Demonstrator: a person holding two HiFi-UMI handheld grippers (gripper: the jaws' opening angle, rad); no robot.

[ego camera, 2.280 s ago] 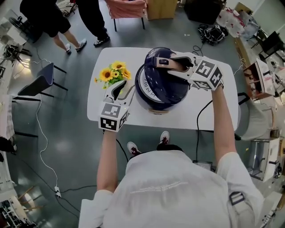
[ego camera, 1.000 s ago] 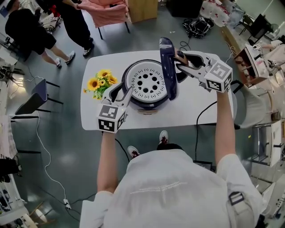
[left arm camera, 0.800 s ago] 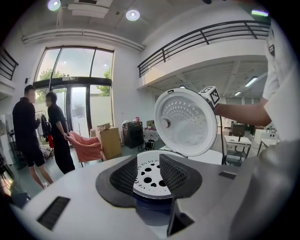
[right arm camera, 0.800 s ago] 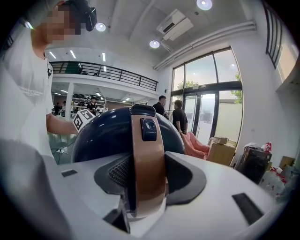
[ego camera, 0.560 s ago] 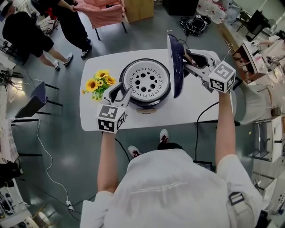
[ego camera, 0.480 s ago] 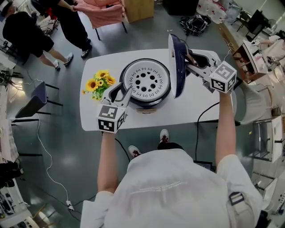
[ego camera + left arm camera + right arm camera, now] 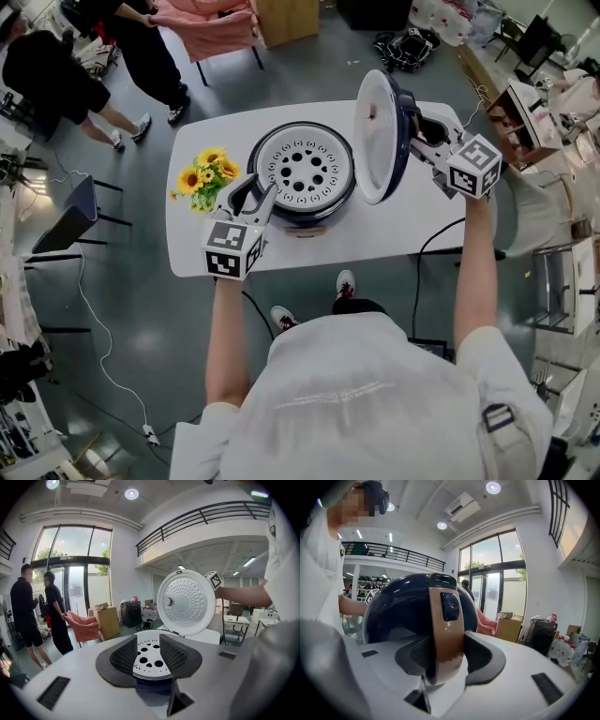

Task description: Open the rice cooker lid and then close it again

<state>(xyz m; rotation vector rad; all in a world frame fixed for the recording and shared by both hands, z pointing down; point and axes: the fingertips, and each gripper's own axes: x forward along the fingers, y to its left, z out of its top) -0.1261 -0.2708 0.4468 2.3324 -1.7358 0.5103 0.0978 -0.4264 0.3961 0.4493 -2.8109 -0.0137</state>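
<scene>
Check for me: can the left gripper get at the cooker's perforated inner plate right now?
Probably yes. The lid stands upright, off to the side, and the left gripper, jaws apart, points at the inner plate with nothing between them.

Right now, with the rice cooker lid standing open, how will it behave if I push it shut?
The lid looks rigid and hinged to the cooker, so it should swing as one piece. Its glossy dome may be slippery; the tan handle probably gives surer purchase. Past upright it may drop quickly.
</scene>
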